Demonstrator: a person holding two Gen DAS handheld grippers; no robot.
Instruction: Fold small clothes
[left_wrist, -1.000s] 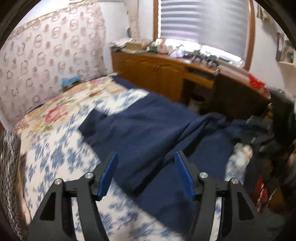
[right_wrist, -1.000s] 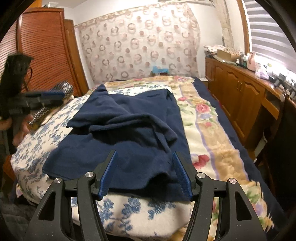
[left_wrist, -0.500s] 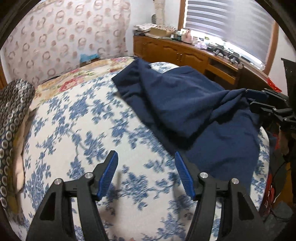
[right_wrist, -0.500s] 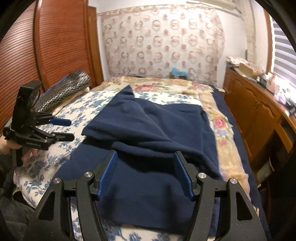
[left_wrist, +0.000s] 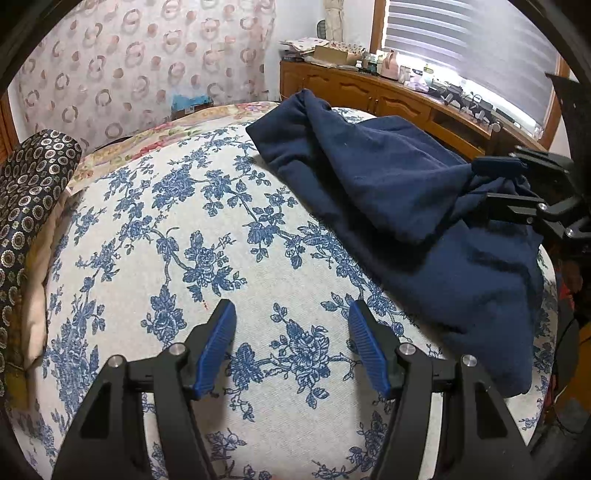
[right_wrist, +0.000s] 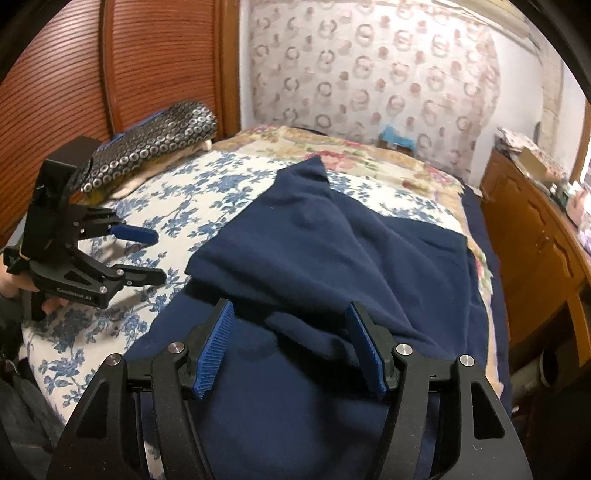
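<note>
On my left, the left gripper (left_wrist: 291, 347) hangs released over bare blue-flowered white bedspread (left_wrist: 155, 229), the rumpled navy blue fleece garment (left_wrist: 399, 206) off to its right, barely folded, I judge. My right gripper (right_wrist: 291, 347) gapes above its near edge, gripping nothing.

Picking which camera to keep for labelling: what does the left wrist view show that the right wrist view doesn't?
Left wrist only: the window blinds and the cluttered counter top. Right wrist only: the slatted wooden door and the garment's flat far edge. Both: the navy garment on the floral bedspread, the patterned bolster, both open grippers: left gripper, right gripper.
</note>
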